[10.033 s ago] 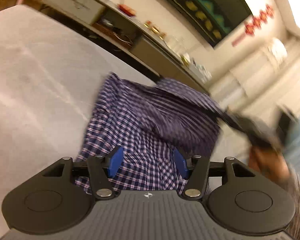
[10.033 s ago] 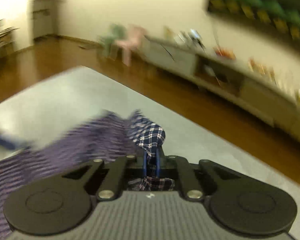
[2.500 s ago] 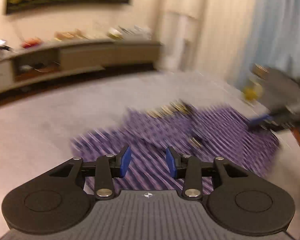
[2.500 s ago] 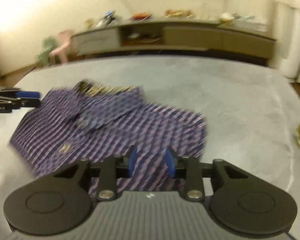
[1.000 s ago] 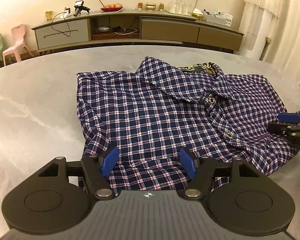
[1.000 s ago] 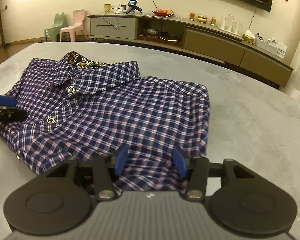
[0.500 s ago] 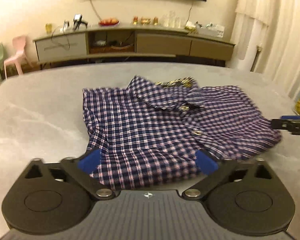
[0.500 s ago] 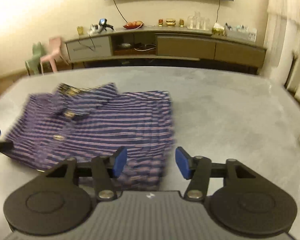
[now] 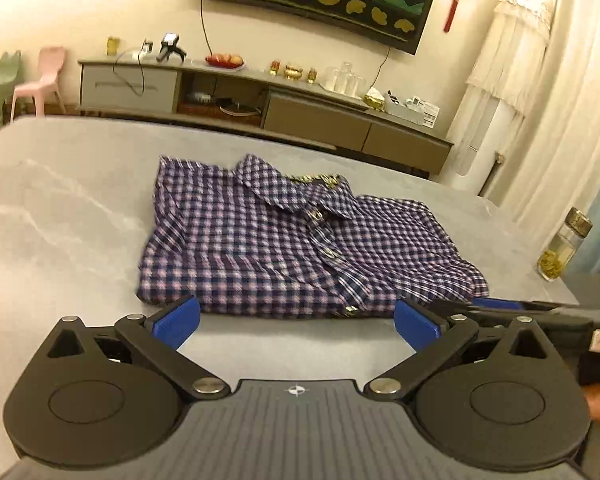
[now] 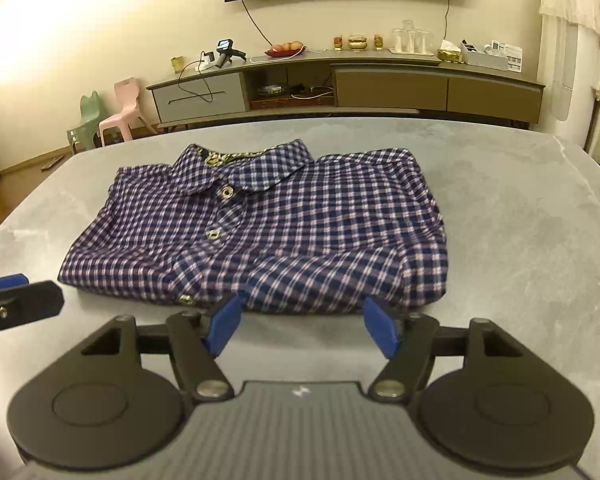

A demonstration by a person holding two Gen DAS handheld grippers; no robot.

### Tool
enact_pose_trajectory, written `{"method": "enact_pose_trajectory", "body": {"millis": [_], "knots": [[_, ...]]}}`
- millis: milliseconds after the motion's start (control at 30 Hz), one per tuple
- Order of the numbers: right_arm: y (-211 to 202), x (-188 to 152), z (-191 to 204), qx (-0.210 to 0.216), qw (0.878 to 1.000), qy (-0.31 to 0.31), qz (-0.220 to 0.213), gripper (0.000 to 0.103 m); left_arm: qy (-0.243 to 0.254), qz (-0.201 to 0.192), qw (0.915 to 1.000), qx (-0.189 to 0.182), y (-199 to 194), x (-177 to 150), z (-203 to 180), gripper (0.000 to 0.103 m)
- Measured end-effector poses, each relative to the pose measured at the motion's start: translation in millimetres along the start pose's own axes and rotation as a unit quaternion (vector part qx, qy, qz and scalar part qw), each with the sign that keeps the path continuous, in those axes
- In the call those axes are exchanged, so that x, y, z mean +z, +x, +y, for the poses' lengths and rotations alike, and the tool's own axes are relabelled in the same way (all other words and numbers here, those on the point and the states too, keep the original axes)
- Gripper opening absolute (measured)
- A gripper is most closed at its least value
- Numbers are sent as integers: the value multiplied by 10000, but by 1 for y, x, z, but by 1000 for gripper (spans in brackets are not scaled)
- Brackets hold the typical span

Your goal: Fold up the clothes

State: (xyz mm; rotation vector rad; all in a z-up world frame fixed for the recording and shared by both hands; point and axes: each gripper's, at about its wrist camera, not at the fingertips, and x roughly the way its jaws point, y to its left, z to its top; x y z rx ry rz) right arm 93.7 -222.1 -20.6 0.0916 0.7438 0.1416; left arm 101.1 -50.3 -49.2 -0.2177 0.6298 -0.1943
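A long low cabinet (image 10: 340,80) stands by the far wall, with two little chairs (image 10: 108,116) next to it. A glass jar (image 9: 562,250) sits on the gray table (image 10: 520,232), off to the right of the shirt. Nothing lies between my tools and the shirt. The blue checked shirt (image 10: 268,232) lies folded flat on the table, collar away from me, just past both tools. My left gripper (image 9: 296,320) is spread very wide and holds nothing. My right gripper (image 10: 300,326) is spread wide too, empty, its blue tips right at the shirt's near edge.
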Motion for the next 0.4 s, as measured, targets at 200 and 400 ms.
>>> {"method": "enact_pose_trajectory", "body": {"millis": [200, 400], "knots": [[0, -8, 10, -76, 10000, -50, 22, 70, 227, -92, 9997, 44, -1, -12, -21, 102], [5, -12, 16, -120, 9998, -123, 52, 70, 330, 55, 9987, 386, 5, -19, -32, 102]]}}
